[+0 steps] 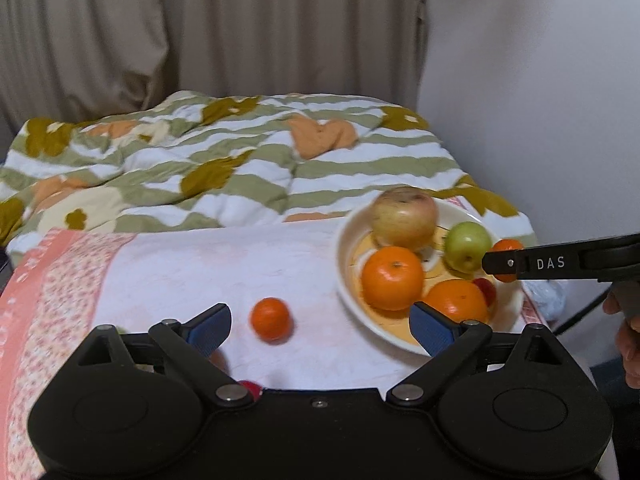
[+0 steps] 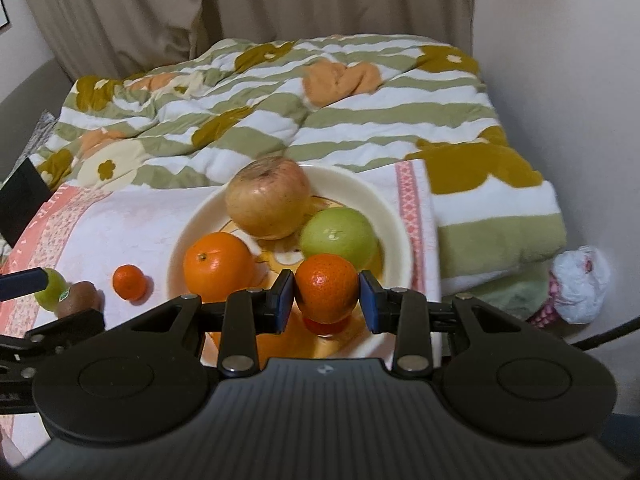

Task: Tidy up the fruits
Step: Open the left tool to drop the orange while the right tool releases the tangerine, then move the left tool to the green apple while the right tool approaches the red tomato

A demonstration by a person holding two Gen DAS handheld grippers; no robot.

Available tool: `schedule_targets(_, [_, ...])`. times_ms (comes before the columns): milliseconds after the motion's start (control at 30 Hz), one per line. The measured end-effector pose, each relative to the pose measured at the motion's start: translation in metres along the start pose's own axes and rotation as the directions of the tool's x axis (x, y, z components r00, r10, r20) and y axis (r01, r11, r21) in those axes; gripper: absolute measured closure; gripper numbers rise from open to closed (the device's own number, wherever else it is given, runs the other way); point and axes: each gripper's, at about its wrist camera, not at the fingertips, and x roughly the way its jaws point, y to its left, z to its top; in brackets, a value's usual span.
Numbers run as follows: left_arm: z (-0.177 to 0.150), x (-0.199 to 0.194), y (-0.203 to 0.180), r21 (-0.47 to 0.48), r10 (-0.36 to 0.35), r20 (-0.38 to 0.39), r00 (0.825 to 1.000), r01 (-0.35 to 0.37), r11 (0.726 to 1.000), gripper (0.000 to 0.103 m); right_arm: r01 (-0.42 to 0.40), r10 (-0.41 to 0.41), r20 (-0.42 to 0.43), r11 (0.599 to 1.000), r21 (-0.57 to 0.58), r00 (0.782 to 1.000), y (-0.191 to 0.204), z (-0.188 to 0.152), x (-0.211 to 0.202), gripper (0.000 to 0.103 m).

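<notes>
1. Right gripper (image 2: 327, 300): fingers (image 2: 283, 300) clamped on a small mandarin (image 2: 326, 290), held above the near side of the plate (image 2: 394, 216).
2. Left gripper (image 1: 320, 326): fingers (image 1: 210, 330) spread wide, nothing between them; a loose mandarin (image 1: 271, 319) on the towel (image 1: 180, 264) just ahead.
3. On the plate: a big yellowish apple (image 2: 268, 198) at the back, a green apple (image 2: 339, 234) to its right, a large orange (image 2: 219, 268) at the left, a second orange (image 1: 456, 300) nearer, something small and red (image 1: 485, 290) beside it.
4. On the towel left of the plate: a green fruit (image 2: 52, 290) touching a brown fruit (image 2: 78, 298).
5. Beyond: striped floral blanket (image 1: 240, 168), curtain (image 1: 200, 20), wall.
</notes>
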Motion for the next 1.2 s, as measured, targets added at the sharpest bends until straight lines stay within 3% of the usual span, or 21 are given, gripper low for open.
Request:
schedule_targets(333, [-0.014, -0.012, 0.021, -0.063, 0.072, 0.004, 0.997, -0.071, 0.995, 0.005, -0.026, 0.026, -0.014, 1.0, -0.015, 1.0, 0.01, 0.002, 0.021, 0.05])
schedule_targets(367, [-0.016, -0.014, 0.022, -0.068, 0.076, 0.005, 0.997, -0.075, 0.995, 0.005, -0.025, 0.025, -0.011, 1.0, -0.015, 1.0, 0.01, 0.002, 0.021, 0.045])
schedule_targets(433, [-0.019, -0.017, 0.023, -0.077, 0.083, 0.006, 0.997, -0.082, 0.994, 0.005, -0.028, 0.027, -0.009, 0.999, -0.019, 1.0, 0.011, 0.002, 0.02, 0.023])
schedule_targets(500, [-0.021, -0.02, 0.024, -0.085, 0.089, 0.005, 0.996, -0.088, 0.993, 0.005, -0.02, 0.021, 0.011, 0.999, -0.026, 1.0, 0.013, 0.001, 0.016, 0.014])
schedule_targets(1200, [-0.031, -0.107, 0.039, -0.136, 0.159, 0.092, 0.983, -0.145, 0.98, 0.005, -0.012, 0.022, 0.104, 0.995, -0.098, 0.994, 0.032, -0.017, -0.079, 0.014])
